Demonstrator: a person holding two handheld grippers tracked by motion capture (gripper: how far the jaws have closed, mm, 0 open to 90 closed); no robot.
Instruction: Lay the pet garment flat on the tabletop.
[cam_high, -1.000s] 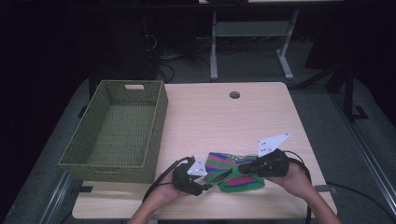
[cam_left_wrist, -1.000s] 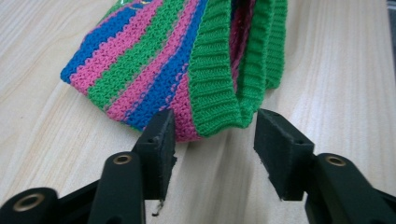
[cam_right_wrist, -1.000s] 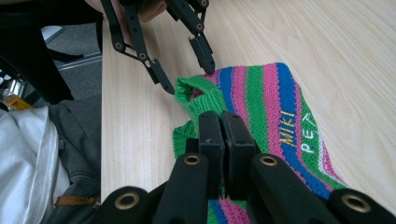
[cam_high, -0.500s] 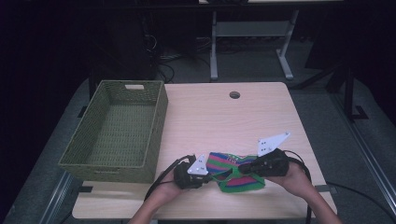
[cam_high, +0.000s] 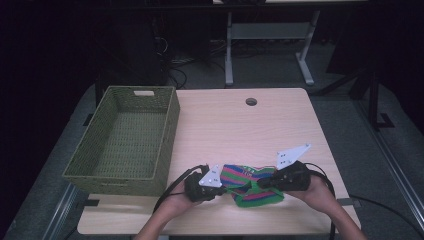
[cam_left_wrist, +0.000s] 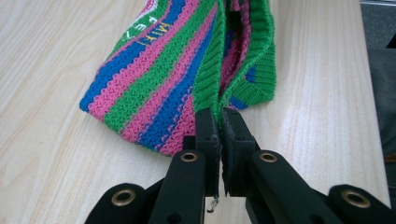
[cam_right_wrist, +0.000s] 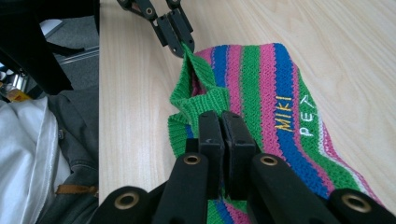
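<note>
A small knitted garment (cam_high: 250, 184) with green, pink and blue stripes lies near the table's front edge, between both grippers. Yellow and white letters are stitched on a blue stripe (cam_right_wrist: 292, 117). My left gripper (cam_high: 218, 189) is shut on the green ribbed edge (cam_left_wrist: 219, 84) at the garment's left end. My right gripper (cam_high: 264, 184) is shut on the green ribbing (cam_right_wrist: 205, 100) at the right side. The right gripper view also has the left gripper (cam_right_wrist: 180, 43) farther off, pinching the same green hem. The knit (cam_left_wrist: 159, 88) is bunched and slightly lifted between the two grips.
A green woven basket (cam_high: 125, 140) stands on the left part of the wooden table (cam_high: 240, 130). A round cable hole (cam_high: 251, 102) sits near the far edge. The person's lap and clothing (cam_right_wrist: 42, 154) are beyond the near table edge.
The left gripper has shifted slightly right toward the garment. The right gripper has stayed in place.
</note>
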